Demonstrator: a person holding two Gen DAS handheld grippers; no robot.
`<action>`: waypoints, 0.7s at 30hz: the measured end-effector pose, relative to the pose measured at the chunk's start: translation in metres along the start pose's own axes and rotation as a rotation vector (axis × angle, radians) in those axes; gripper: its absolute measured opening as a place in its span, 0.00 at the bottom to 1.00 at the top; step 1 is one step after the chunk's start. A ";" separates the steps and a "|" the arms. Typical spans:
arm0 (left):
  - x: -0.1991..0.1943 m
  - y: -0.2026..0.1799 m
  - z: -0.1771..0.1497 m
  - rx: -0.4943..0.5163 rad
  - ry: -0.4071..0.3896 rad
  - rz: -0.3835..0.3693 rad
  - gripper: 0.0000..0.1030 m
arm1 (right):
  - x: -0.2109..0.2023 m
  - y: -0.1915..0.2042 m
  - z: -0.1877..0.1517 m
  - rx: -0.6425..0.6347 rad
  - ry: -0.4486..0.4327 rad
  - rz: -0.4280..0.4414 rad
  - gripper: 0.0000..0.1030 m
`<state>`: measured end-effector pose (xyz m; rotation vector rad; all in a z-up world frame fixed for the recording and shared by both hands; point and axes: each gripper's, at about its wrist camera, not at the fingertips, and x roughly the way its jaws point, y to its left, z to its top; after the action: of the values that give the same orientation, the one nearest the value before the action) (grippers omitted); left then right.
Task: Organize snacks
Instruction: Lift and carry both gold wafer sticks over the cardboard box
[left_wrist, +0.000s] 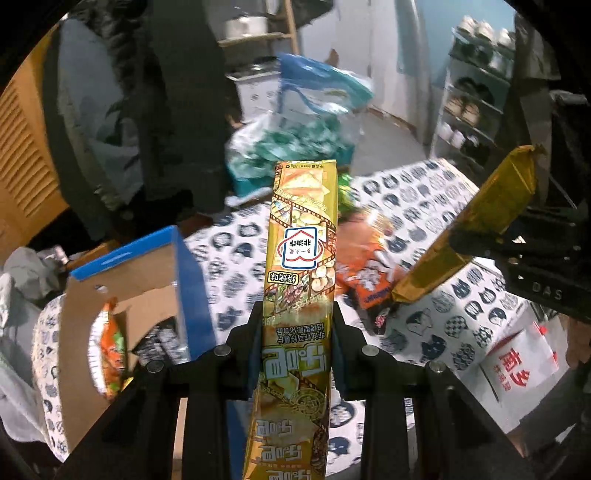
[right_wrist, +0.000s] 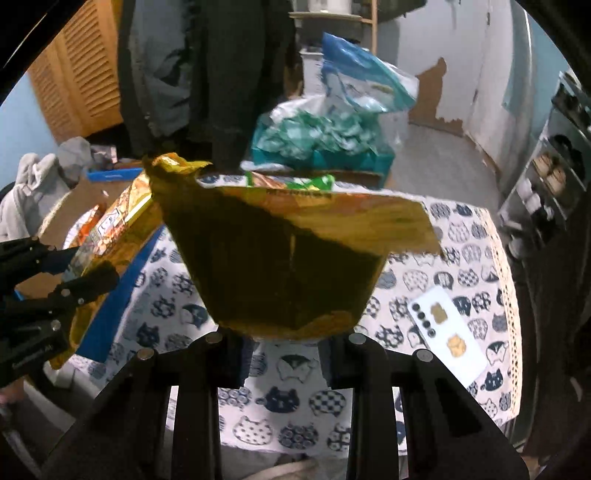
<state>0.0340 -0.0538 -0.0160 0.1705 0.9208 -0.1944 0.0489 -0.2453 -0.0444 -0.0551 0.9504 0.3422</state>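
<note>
On the left stands an open carton (left_wrist: 122, 295) with blue flaps, with some packets already inside; it seems to be the place where the snacks are collected. The left tongs (left_wrist: 295, 325) are closed on a long yellow pack (left_wrist: 301, 258), gripped at its middle and held in the air over the surface (left_wrist: 424, 199), right of the carton. I judge this step as carrying, so the next move needs a swing left over the opening and then a release. The pack is narrow and glossy, with printed food pictures. More right, an orange bag (left_wrist: 365, 269) lies on the surface. The right tongs (right_wrist: 280, 336) are closed on a gold pack (right_wrist: 288, 266), also lifted, its foil creased and shiny.
</note>
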 end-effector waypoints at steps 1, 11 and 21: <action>-0.004 0.008 0.000 -0.016 -0.007 0.004 0.30 | -0.002 0.005 0.004 -0.006 -0.004 0.007 0.26; -0.036 0.071 -0.014 -0.107 -0.074 0.083 0.30 | -0.026 0.055 0.037 -0.068 -0.049 0.083 0.26; -0.051 0.134 -0.039 -0.222 -0.082 0.134 0.30 | -0.037 0.131 0.070 -0.149 -0.071 0.202 0.26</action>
<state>0.0060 0.0892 0.0101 0.0177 0.8394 0.0253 0.0440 -0.1172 0.0396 -0.0826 0.8607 0.5975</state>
